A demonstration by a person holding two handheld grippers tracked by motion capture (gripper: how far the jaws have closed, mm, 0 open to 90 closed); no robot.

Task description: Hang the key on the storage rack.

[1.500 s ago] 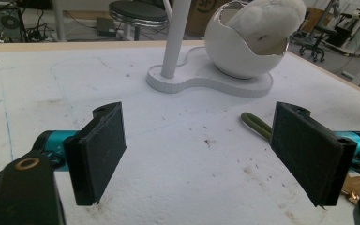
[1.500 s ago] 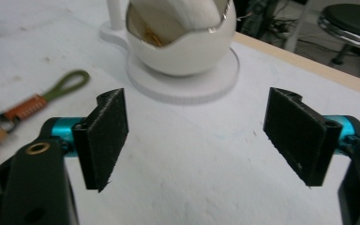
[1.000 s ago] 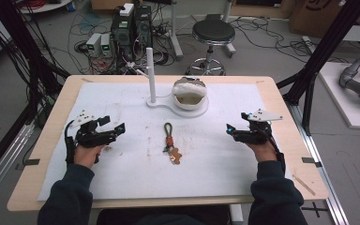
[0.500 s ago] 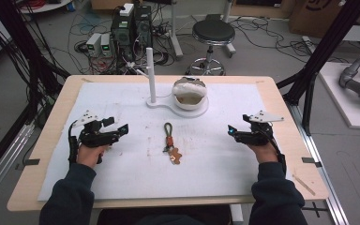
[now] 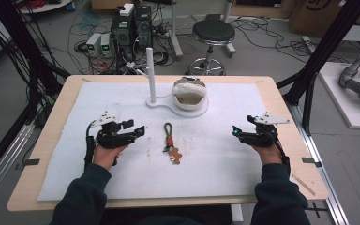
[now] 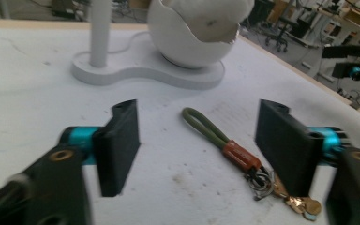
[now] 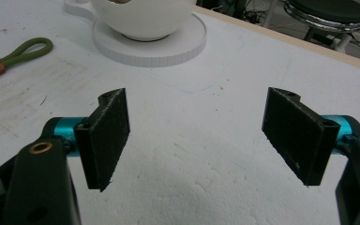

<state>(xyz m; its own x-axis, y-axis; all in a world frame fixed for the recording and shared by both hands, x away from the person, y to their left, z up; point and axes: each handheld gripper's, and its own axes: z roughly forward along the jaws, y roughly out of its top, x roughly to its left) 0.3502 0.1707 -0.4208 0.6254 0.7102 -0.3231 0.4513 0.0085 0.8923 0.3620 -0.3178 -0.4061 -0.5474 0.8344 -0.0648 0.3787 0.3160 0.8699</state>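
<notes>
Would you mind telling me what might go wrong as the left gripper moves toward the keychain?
1. The left gripper, its jaws just closing with nothing between them yet, may narrow too early and push the keychain across the mat instead of straddling it.
2. The keychain lies flat: its thin green loop could slip from the pads.
3. The keys sit by one jaw and might snag or drag.

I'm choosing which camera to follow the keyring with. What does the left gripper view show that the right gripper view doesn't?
Left gripper view: the white post, the keys at the keyring's end, and the other hand-held gripper far off. Right gripper view: a black stool beyond the table edge. Both: the white bowl on its base and the keyring's green loop, with open jaws holding nothing.
</notes>
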